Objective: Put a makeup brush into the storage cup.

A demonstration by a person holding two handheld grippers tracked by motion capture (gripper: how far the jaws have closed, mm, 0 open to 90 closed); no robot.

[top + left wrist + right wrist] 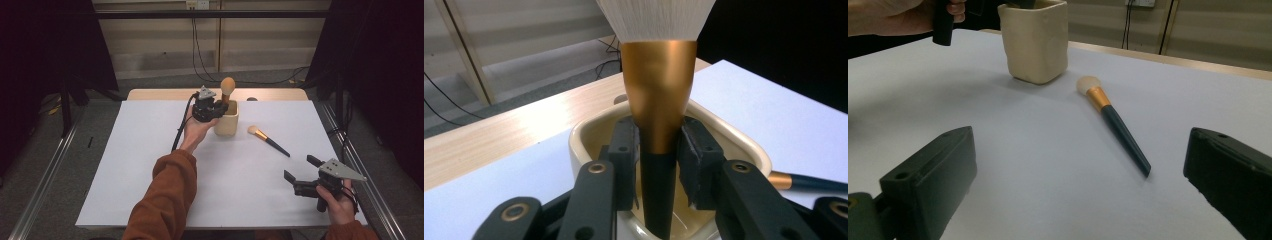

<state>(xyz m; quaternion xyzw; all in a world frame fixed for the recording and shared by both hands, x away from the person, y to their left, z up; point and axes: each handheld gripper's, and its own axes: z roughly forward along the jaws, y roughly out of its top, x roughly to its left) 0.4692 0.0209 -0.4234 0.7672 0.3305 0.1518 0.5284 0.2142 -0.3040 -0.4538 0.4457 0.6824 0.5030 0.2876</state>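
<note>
A big powder brush (227,86) with a copper ferrule (659,90) and black handle stands upright in a cream cup (227,125) at the table's far middle. My left gripper (219,108) reaches over the cup's rim (579,145), its pads (624,145) closed on the brush just below the ferrule. A smaller brush (267,140) with a dark handle lies flat on the sheet to the right of the cup, and appears again as the small brush (1115,127) ahead of my right gripper (1078,175). That right gripper (298,169) is held near the front right, open and with nothing in it.
A white sheet (150,165) covers most of a wooden table, whose bare strip (160,94) runs along the far edge. A small dark object (252,99) sits on that strip. Metal rails (45,185) flank the table. The cup (1035,42) stands beyond the small brush.
</note>
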